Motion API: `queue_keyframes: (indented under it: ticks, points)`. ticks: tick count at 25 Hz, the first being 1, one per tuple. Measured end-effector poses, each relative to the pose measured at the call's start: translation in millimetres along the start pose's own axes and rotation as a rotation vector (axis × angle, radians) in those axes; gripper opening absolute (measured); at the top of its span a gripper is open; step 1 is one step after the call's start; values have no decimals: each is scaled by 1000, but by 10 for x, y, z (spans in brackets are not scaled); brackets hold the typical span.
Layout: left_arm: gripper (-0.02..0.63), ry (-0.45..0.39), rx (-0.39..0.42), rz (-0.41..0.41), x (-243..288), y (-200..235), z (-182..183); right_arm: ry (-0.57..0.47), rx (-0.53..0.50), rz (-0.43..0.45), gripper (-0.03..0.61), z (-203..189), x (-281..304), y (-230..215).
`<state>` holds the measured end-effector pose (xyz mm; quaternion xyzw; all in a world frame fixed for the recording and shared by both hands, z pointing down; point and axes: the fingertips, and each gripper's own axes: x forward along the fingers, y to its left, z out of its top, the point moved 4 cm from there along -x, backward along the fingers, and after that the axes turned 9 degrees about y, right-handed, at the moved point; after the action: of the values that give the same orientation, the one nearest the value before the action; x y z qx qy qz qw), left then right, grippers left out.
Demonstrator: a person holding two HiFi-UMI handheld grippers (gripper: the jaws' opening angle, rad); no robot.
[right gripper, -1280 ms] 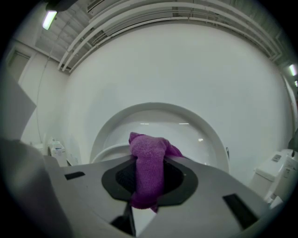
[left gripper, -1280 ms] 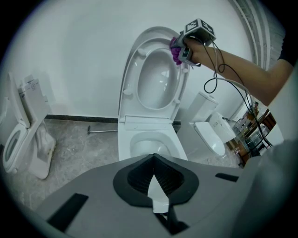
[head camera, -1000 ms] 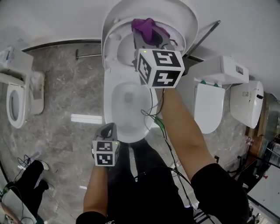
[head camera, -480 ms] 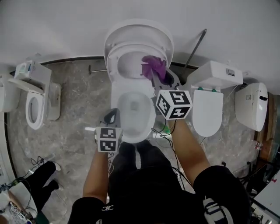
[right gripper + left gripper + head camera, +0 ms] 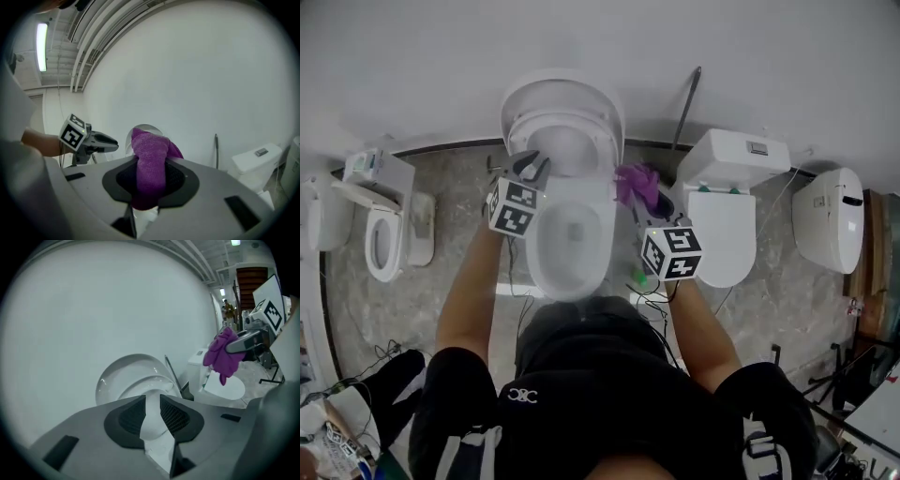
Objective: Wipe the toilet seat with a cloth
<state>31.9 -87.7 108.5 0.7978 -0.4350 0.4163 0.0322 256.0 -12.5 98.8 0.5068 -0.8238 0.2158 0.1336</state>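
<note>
Right tool (image 5: 654, 204) drawn back from raised seat (image 5: 598, 141), clamped on purple cloth (image 5: 636, 183). Left tool (image 5: 531, 165) lifted to seat just ahead, jaws opening, nothing between. Wiping likely done; lowering seat probably next.

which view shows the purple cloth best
The right gripper view: the purple cloth fills the centre, clamped in the right tongs. The head view shows it small, right of the toilet bowl; the left gripper view shows it dangling at the right.
</note>
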Motion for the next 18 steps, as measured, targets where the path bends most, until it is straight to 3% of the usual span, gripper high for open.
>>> queue_keyframes:
  ticks: [7,13,18]
  points:
    - [144,69,213,-8,441,429,593,-36,31,-57,84,117,-442,-318]
    - [172,197,353,-65,807,578,635,-34,65,-54,84,126,-564,-393]
    - [172,279,404,-104,999,719,641,-28,66,-61,84,154,-545,-359]
